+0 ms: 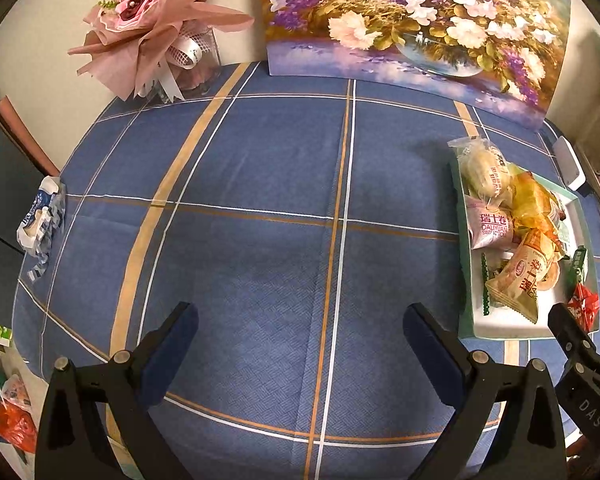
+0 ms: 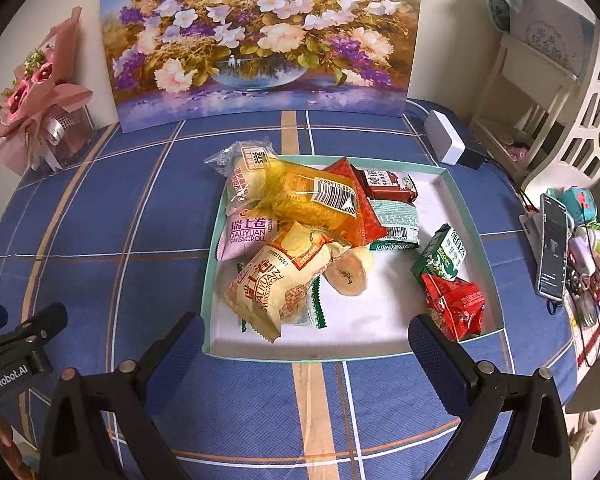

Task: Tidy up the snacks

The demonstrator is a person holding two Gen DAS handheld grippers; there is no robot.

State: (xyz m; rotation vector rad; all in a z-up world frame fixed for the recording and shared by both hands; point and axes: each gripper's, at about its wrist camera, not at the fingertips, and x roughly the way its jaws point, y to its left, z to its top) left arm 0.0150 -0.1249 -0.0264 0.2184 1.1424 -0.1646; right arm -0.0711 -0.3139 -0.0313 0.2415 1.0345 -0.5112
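Many wrapped snacks (image 2: 300, 216) lay heaped in a shallow white tray (image 2: 384, 340) on the blue checked table (image 2: 140, 216), right tool (image 2: 306, 338) spread apart just near of it, left tool (image 1: 300, 328) spread apart over bare cloth, flower painting (image 2: 260, 36) far behind.

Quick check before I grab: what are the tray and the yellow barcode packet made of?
Tray: looks like thin cardboard, a matte white floor with mint-green edging and folded walls, probably a box lid. Yellow barcode packet: clear, tinted plastic film, glossy and crinkled, with glare streaks and contents showing through.
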